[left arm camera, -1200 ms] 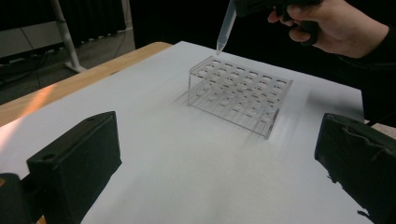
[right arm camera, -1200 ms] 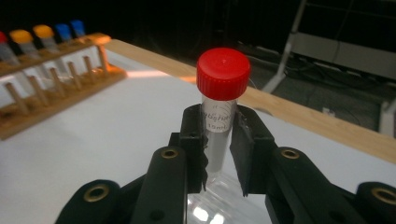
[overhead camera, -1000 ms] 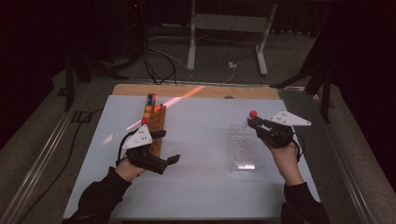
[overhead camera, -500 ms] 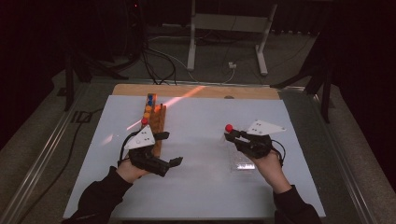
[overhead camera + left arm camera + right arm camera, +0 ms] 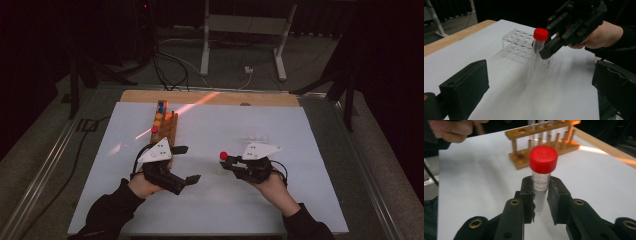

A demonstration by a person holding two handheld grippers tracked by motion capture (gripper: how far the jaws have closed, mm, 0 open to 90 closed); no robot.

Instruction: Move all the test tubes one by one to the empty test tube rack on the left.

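From above I see a dim room with cables and a metal stand on the floor beyond a white table (image 5: 300, 125) edged by a strip of pale wood along its far side. On the table's left stands a wooden test-tube rack (image 5: 166, 127) carrying tubes with blue, orange and red caps. My left gripper (image 5: 192, 178) sits just near of that rack, pointing right, jaws apart with nothing between them. My right gripper (image 5: 226, 162) is at the middle of the table, pointing left, holding a clear plastic tube with a red screw cap (image 5: 223, 155) upright. A clear plastic rack (image 5: 256, 138) lies just beyond it, faint against the white.

In the left gripper view, its two black jaws stand wide apart at the bottom corners. Across the table the right gripper (image 5: 544, 51) is clamped on the tube (image 5: 537, 47) below the red cap; the tube's lower end hangs blurred above the tabletop. The clear rack (image 5: 520, 46) stands close behind it.

In the right gripper view, the jaws press both sides of the tube (image 5: 541, 173), just under the cap. The wooden rack (image 5: 544, 140) stands farther off, well apart from the tube.
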